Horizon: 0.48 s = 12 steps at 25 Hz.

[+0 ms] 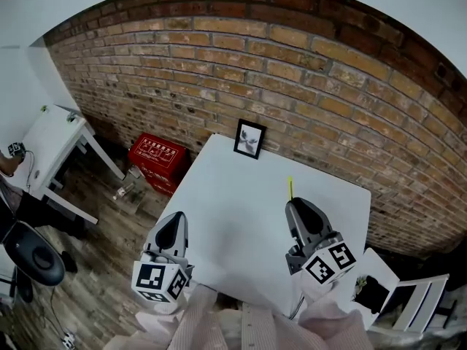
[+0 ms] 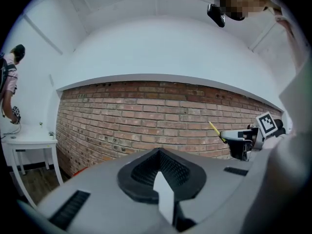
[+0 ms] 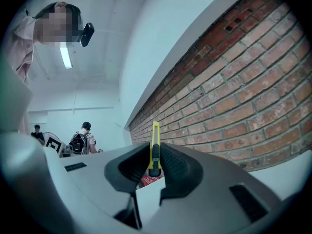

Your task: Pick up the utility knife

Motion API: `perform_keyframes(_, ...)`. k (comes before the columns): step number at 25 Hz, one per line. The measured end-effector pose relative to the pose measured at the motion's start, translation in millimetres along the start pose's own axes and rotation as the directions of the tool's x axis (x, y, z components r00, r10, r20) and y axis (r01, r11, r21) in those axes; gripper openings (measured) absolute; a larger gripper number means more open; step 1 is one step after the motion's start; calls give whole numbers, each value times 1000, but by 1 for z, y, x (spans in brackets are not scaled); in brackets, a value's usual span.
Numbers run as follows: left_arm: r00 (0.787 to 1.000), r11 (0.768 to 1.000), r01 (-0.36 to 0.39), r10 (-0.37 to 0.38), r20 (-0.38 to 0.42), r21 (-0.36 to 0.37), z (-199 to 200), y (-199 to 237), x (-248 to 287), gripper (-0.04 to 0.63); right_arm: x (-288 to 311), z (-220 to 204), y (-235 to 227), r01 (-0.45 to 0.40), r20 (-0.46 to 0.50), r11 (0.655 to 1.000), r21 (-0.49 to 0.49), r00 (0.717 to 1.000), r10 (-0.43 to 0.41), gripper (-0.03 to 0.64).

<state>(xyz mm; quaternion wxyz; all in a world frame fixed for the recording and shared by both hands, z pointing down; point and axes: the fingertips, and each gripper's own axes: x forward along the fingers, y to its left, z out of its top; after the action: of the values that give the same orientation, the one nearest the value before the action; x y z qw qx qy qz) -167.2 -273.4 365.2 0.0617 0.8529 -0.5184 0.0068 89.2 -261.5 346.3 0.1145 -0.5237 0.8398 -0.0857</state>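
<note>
Nearest the lens, two grippers are shown above the near edge of the counter [image 1: 241, 188]. By the counter's left edge, the left gripper [image 1: 173, 223] is held with its fingers closed together and nothing between them. It is judged to be kept there so as to stay clear of the work.

By contrast, the fingers of the right gripper [image 1: 298, 208] are clamped on the utility knife [image 1: 290, 187]. It is gripped on edge by its rear end, so that the yellow body projects forward past the fingertips toward the brick wall [image 1: 306, 71]. The knife is thus held in the air above the right half of the counter, with no surface touched, and the pick-up is judged accomplished.

Counted: two grippers, one knife, one counter. One framed picture [image 1: 249, 138] is propped at the far edge, and one red crate [image 1: 156, 156] is seen on the floor [image 1: 102, 217] beyond the left edge.
</note>
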Motion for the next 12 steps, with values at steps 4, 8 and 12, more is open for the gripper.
perform_keyframes(4, 1000, 1000, -15, 15, 17, 9, 9, 2, -4, -6, -5, 7, 0, 6, 18, 1000, -17, 1000, -6, 67)
perform_keyframes(8, 999, 999, -24, 23, 31, 26, 15, 3, -8, -6, -9, 15, 2, 3, 32, 999, -38, 999, -2, 67)
perform_keyframes(12, 999, 999, -35, 33, 39, 33, 19, 3, -11, -6, -11, 18, 2, 9, 37, 998, -59, 999, -6, 67)
